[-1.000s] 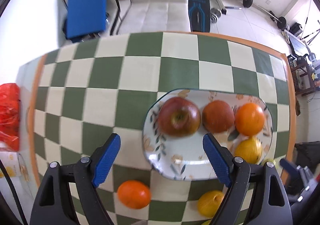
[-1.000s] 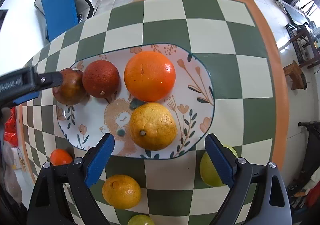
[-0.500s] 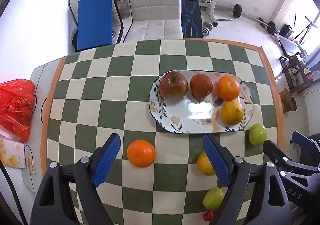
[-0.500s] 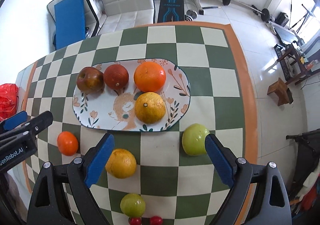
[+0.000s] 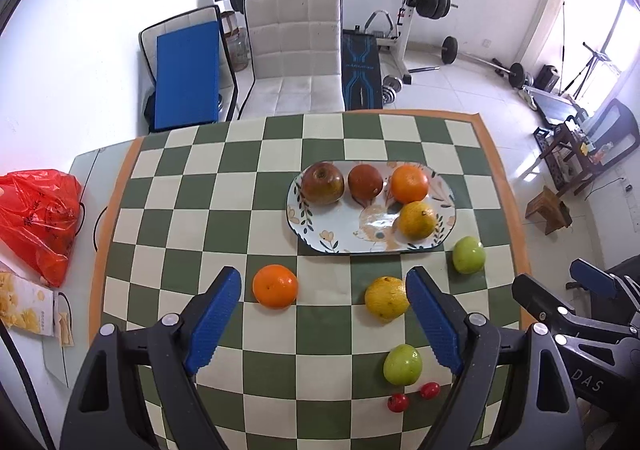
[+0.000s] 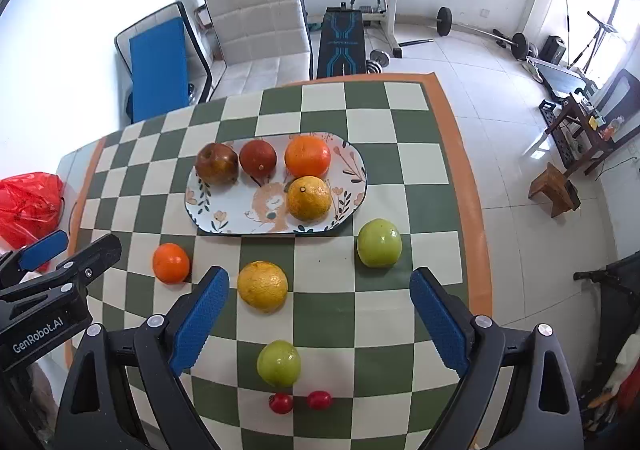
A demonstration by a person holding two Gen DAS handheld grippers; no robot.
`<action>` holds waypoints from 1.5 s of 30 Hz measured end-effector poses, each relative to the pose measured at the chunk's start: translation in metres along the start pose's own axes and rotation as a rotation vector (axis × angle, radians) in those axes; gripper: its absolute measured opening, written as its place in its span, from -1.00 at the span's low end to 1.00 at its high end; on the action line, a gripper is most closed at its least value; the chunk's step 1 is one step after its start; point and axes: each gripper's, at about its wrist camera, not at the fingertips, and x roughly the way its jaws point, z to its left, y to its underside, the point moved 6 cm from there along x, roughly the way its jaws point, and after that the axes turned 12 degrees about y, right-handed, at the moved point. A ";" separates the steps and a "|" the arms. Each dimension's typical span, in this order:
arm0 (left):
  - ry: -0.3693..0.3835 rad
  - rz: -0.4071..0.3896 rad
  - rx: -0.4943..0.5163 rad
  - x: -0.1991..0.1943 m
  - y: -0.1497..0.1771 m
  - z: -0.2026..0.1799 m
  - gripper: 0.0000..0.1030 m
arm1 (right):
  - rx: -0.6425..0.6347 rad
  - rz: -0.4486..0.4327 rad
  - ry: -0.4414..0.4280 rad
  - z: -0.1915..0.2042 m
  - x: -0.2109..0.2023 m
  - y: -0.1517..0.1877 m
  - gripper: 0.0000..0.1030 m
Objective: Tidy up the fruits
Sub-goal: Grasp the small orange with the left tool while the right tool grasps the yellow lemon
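Observation:
An oval floral plate (image 5: 340, 238) (image 6: 236, 222) on the checkered table holds a red apple (image 5: 322, 183), a dark red fruit (image 5: 365, 182), an orange (image 5: 409, 183) and a yellow orange (image 5: 417, 219). Loose on the table lie an orange (image 5: 275, 286) (image 6: 171, 263), a yellow orange (image 5: 386, 298) (image 6: 262, 286), two green apples (image 5: 469, 255) (image 5: 402, 364) (image 6: 378, 243) (image 6: 279, 363) and two cherry tomatoes (image 6: 281, 403) (image 6: 319, 400). My left gripper (image 5: 323, 300) is open and empty, high above the near table. My right gripper (image 6: 319, 302) is open and empty, also raised.
A red plastic bag (image 5: 38, 218) and a snack box (image 5: 24, 302) lie off the table's left side. A white chair (image 5: 294, 50) and a blue panel (image 5: 188, 80) stand behind the table. The table's orange edge (image 6: 468, 186) runs along the right.
Both grippers have pulled back and up from the plate, so the whole table and the loose fruits now show. The jaws stay open. No fruit has moved.

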 end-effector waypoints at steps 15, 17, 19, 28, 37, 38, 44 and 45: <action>0.003 -0.050 -0.028 -0.015 -0.007 0.012 0.64 | 0.032 -0.080 -0.024 -0.006 -0.054 -0.003 0.83; 0.005 -0.033 -0.039 -0.008 -0.008 0.018 0.69 | 0.031 -0.074 -0.027 -0.003 -0.051 -0.005 0.83; 0.002 -0.001 -0.056 0.003 -0.008 0.027 0.96 | 0.036 -0.057 -0.041 0.000 -0.044 -0.007 0.83; -0.100 0.203 -0.175 0.080 0.002 0.100 0.96 | 0.006 0.109 -0.085 0.030 0.044 -0.004 0.91; -0.028 0.415 -0.305 0.161 0.030 0.128 0.95 | -0.071 0.347 -0.121 0.089 0.162 0.026 0.80; -0.026 0.444 -0.301 0.171 0.033 0.128 0.95 | -0.080 0.368 -0.122 0.094 0.170 0.030 0.74; -0.039 0.527 -0.200 0.215 0.044 0.119 0.66 | -0.100 0.437 -0.137 0.110 0.198 0.046 0.59; -0.038 0.529 -0.190 0.219 0.046 0.117 0.27 | -0.101 0.439 -0.139 0.111 0.201 0.047 0.53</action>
